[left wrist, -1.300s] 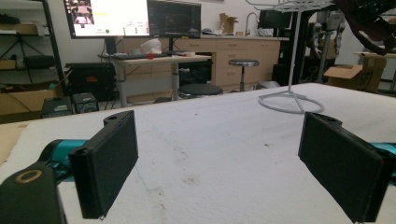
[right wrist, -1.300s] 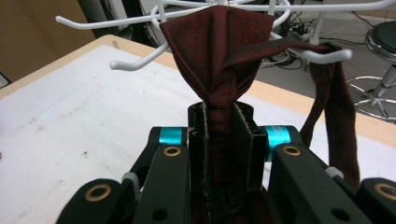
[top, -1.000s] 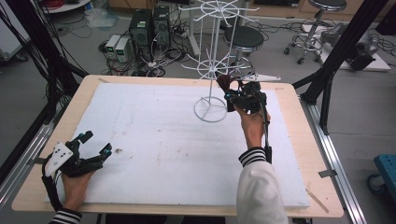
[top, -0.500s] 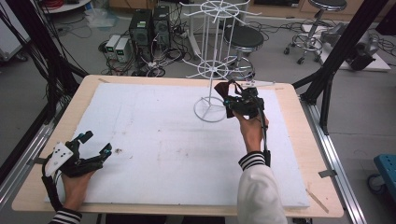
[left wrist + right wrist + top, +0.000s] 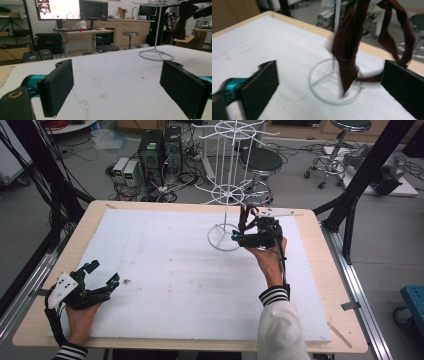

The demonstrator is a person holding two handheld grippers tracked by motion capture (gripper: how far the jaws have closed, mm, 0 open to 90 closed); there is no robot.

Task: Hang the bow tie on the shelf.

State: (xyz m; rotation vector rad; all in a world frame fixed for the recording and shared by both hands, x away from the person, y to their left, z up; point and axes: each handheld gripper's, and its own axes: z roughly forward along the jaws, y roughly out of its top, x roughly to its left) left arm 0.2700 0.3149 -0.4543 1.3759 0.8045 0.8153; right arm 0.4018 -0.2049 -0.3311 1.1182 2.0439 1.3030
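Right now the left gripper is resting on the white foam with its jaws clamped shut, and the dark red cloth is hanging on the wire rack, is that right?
Not quite. The left gripper does rest on the white foam, but its jaws stand wide open with bare foam between them, as the left gripper view shows. The rest holds: the dark red cloth hangs on the wire rack.

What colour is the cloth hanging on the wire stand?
Dark maroon cloth, clearest in the right gripper view.

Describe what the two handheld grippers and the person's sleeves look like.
Both grippers are black with teal accents and flat, rectangular black jaws. The left gripper carries a grey three-cornered plate; a black cable runs from the right gripper down the forearm. The sleeves have black-and-white striped cuffs; the right sleeve is white above.
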